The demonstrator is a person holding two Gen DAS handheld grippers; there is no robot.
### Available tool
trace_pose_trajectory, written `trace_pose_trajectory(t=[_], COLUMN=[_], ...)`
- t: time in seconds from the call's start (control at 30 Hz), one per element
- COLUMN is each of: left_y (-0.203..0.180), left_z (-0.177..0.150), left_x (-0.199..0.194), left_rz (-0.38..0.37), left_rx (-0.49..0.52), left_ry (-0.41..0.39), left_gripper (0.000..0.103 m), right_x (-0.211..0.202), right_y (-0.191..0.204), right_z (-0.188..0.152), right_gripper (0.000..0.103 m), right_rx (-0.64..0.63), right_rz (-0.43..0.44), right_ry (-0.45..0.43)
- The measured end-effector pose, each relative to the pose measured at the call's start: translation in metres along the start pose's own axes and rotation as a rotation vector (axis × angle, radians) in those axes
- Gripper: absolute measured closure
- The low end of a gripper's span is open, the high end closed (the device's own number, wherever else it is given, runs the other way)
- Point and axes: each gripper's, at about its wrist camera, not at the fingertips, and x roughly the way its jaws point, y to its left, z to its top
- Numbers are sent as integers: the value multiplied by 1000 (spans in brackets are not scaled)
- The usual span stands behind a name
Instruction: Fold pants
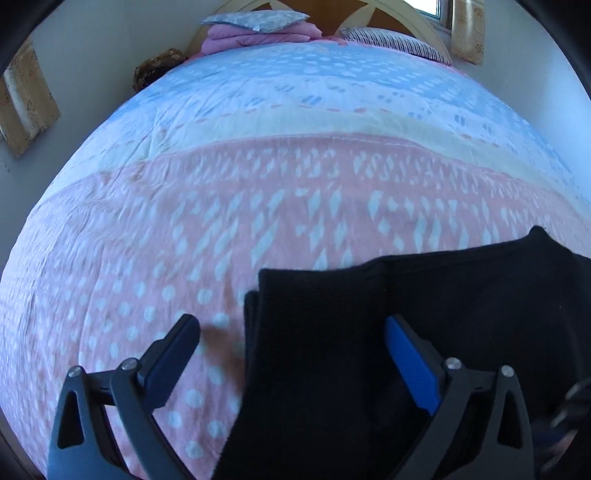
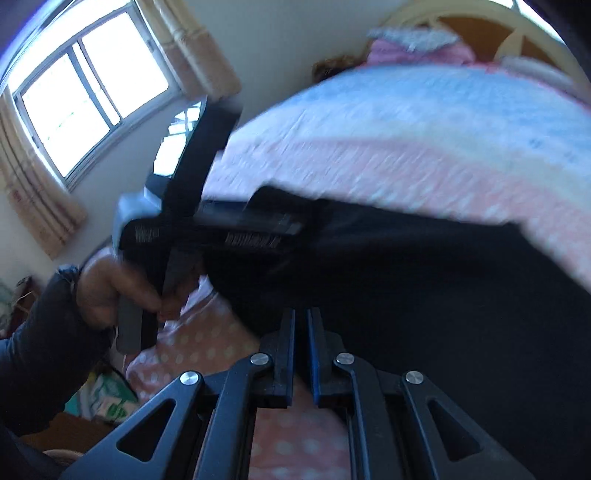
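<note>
Black pants (image 1: 388, 332) lie folded on the pink dotted bedspread (image 1: 184, 240), filling the lower right of the left wrist view. My left gripper (image 1: 291, 328) is open, its jaws wide apart astride the pants' left folded edge. In the right wrist view the pants (image 2: 424, 295) spread dark across the right half. My right gripper (image 2: 302, 314) is shut, its jaws nearly touching at the pants' near edge; whether cloth is pinched between them does not show. The left gripper's body (image 2: 192, 221) and the hand holding it appear at left in that blurred view.
The bed runs far ahead, blue-and-white dotted at its far half (image 1: 295, 85). Folded pink bedding and pillows (image 1: 258, 29) sit by the headboard. A window with curtains (image 2: 85, 96) is on the left wall. Clutter lies on the floor beside the bed (image 2: 107, 398).
</note>
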Motion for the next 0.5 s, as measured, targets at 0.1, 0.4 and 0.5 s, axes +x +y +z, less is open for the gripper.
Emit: trace_pose_trajectory(t=[0.1, 0.4, 0.5], left_y=[16, 12, 17], left_z=[7, 2, -11], left_x=[7, -14, -51], left_rz=[28, 67, 195], left_rx=[-58, -69, -20], left_ry=[-5, -61, -181], left_gripper=[0, 0, 0], right_x=[10, -3, -35], right_y=[0, 6, 8], right_z=[-8, -18, -13], right_gripper=[96, 96, 96], right_rx=[4, 14, 34], right_rz=[37, 59, 40], right_ry=[-4, 32, -82])
